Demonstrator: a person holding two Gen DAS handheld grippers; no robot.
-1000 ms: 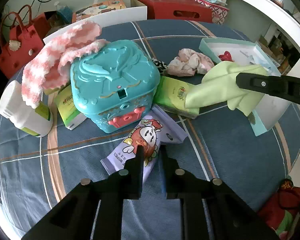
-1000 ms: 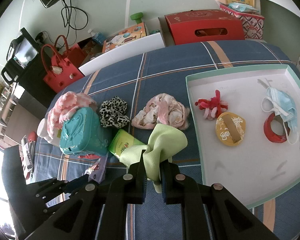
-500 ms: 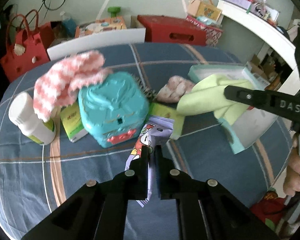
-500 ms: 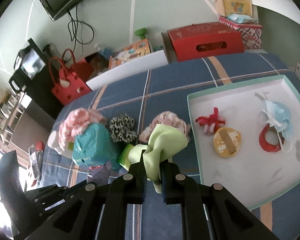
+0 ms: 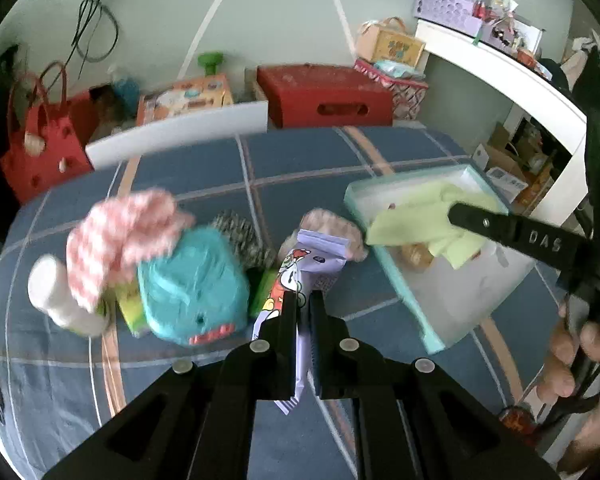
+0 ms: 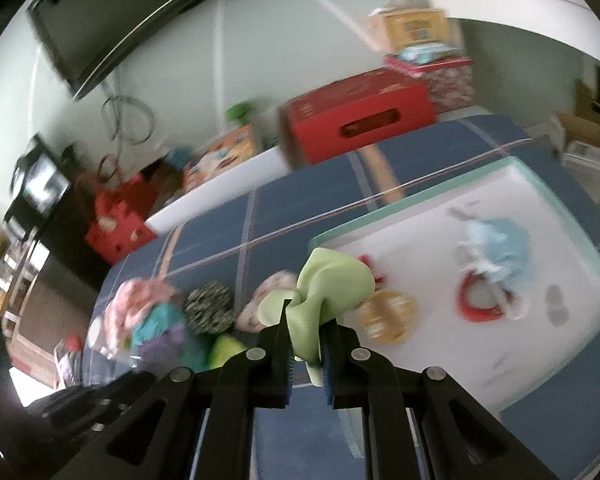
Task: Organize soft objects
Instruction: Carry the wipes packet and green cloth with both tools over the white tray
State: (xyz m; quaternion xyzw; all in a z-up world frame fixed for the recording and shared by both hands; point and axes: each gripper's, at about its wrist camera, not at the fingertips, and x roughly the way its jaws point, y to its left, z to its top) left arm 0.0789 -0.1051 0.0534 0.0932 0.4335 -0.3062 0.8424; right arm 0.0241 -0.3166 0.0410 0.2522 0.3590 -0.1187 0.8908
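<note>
1. Between the jaws of the left hand-held gripper (image 5: 302, 312), a purple wipes packet (image 5: 300, 276) is clamped by its lower end, hanging clear of the blue checked surface (image 5: 320, 160).
2. Between the jaws of the right hand-held gripper (image 6: 306, 338), a lime-green cloth (image 6: 328, 284) is pinched, its loose folds bunched above the tips.
3. Just ahead and right of the right hand-held gripper lies the white tray (image 6: 532, 360) with a teal rim; it already holds a blue face mask (image 6: 496, 248), a red ring (image 6: 480, 304) and a round yellow item (image 6: 384, 312).
4. Ahead and left of the left hand-held gripper stay a turquoise box (image 5: 192, 284), a pink knitted piece (image 5: 120, 232) and a leopard scrunchie (image 5: 240, 236).
5. To do this step well, I judge the cloth should be carried fully over the rim to a bare patch of tray before letting go, so no corner drapes outside.
6. The wipes packet hangs from one end and may swing; keep it steady and clear of the right hand-held gripper.
</note>
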